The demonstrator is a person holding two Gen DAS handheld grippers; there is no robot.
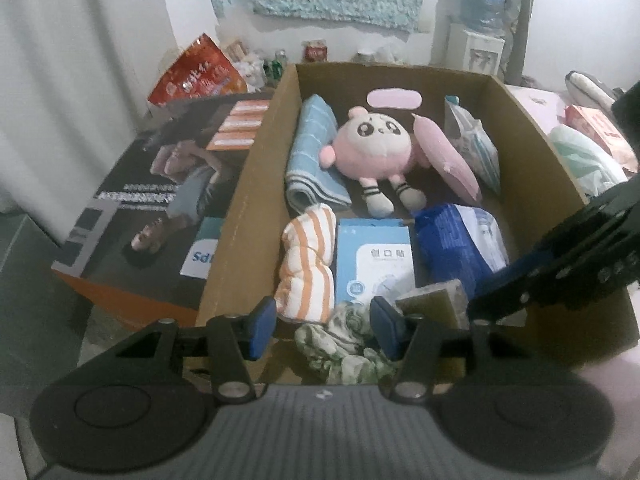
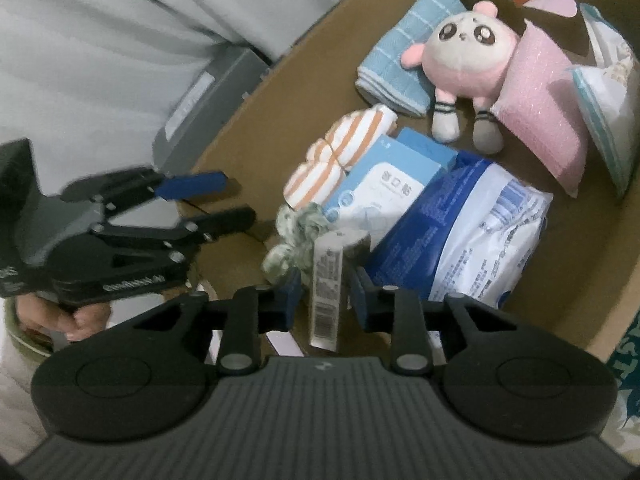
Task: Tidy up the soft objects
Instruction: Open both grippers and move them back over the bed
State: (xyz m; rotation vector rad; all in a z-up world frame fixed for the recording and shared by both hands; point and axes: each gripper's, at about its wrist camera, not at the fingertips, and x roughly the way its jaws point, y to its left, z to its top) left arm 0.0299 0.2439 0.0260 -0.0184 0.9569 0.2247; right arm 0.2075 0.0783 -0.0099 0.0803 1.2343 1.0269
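Observation:
An open cardboard box [image 1: 256, 152] [image 2: 240, 120] holds a blue towel [image 1: 312, 152], a pink plush toy [image 1: 380, 148], a pink pad [image 1: 448, 156], an orange-striped cloth [image 1: 308, 264], a blue carton [image 1: 374, 260] and a blue-white pack [image 1: 460, 240]. A green patterned cloth [image 1: 348, 340] [image 2: 296, 236] lies crumpled at the box's near end. My left gripper [image 1: 323, 330] [image 2: 238, 198] stands open over it, the pads clear of the cloth. My right gripper [image 2: 326, 298] [image 1: 476, 308] is shut on a wrapped sponge [image 2: 326, 292] [image 1: 432, 300], held upright with its barcode label facing the camera.
A black printed carton [image 1: 160, 184] lies against the box's left side, with a red bag [image 1: 196, 72] and small bottles behind it. A water dispenser [image 1: 480, 20] stands at the far wall. More packets [image 1: 592, 140] lie right of the box. A person's hand [image 2: 68, 316] grips the left tool.

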